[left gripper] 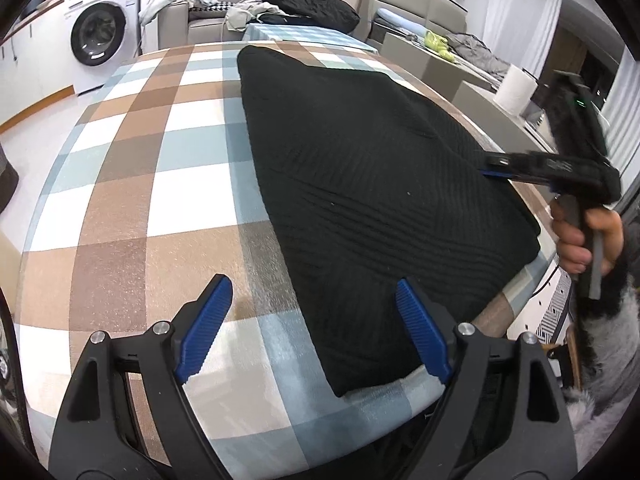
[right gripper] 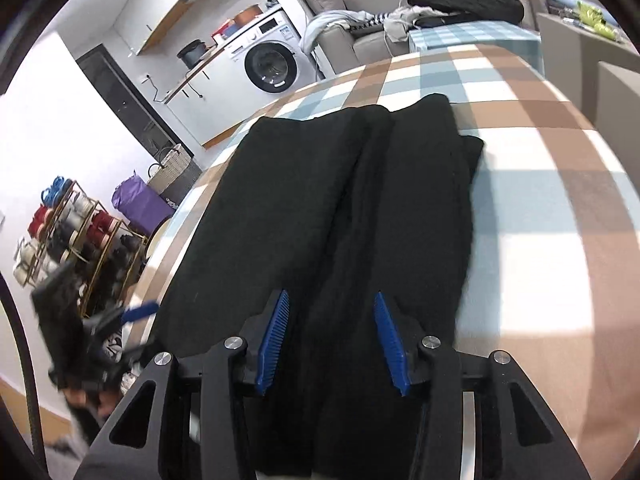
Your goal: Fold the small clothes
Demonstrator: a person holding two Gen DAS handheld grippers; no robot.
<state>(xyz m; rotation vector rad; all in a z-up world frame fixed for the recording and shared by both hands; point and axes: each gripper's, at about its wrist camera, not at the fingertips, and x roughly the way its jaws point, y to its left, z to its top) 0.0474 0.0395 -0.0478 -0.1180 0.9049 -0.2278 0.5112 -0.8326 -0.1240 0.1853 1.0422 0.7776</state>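
Note:
A black ribbed knit garment (left gripper: pixel 360 180) lies folded lengthwise on the checked tablecloth (left gripper: pixel 140 200). My left gripper (left gripper: pixel 312 292) stands open at its near corner: the right finger is over the cloth, the left one over bare table. In the right wrist view the same garment (right gripper: pixel 320 200) runs away from me with a long crease down its middle. My right gripper (right gripper: pixel 332 300) hovers over its near end, jaws apart, and the pads do not press on the cloth. From the left wrist view the right gripper (left gripper: pixel 494 166) sits at the garment's right edge, held by a hand (left gripper: pixel 580 240).
The table edge (left gripper: pixel 516 292) runs close on the right of the garment. Beyond the table are a washing machine (left gripper: pixel 100 32), a sofa with a black pile of clothes (left gripper: pixel 308 0) and a paper roll (left gripper: pixel 516 88). A shoe rack (right gripper: pixel 68 236) stands on the floor.

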